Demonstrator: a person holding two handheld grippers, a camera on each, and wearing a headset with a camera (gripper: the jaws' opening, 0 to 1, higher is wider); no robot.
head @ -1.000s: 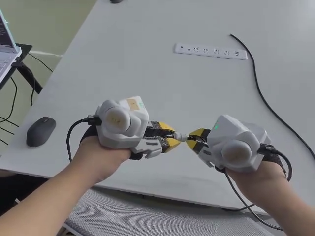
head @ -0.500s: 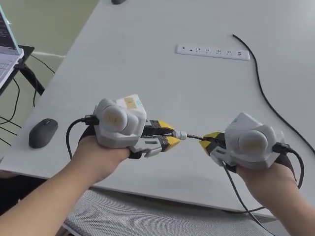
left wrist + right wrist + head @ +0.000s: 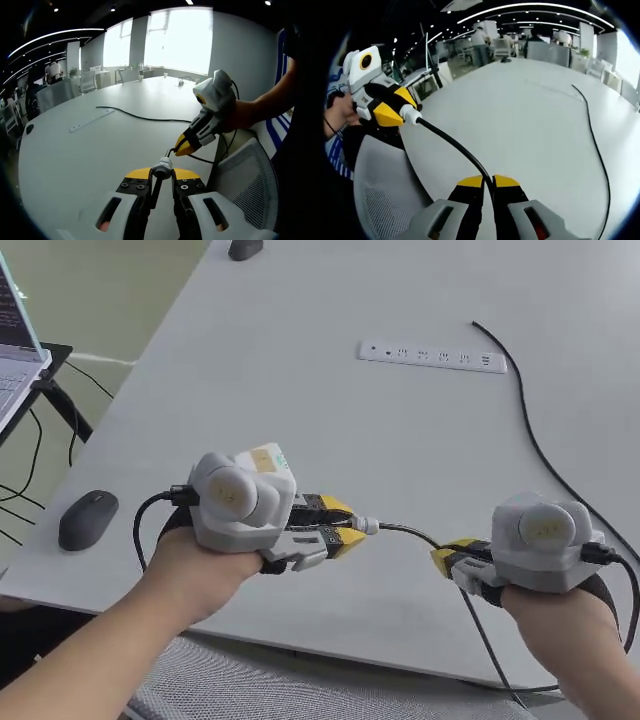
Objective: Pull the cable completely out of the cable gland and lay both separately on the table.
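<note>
The white cable gland is pinched between the left gripper jaws, held just above the near edge of the table. The black cable runs out of it rightward to the right gripper, whose jaws are clamped on it. Farther back lies a power strip, and a mouse sits near left.

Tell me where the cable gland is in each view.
Head view: cable gland just below centre, at yellow jaw tips.
Left gripper view: cable gland low centre, between that view's own jaws.
Right gripper view: cable gland upper left.
Shared landmark: the black cord lying on the table.
</note>
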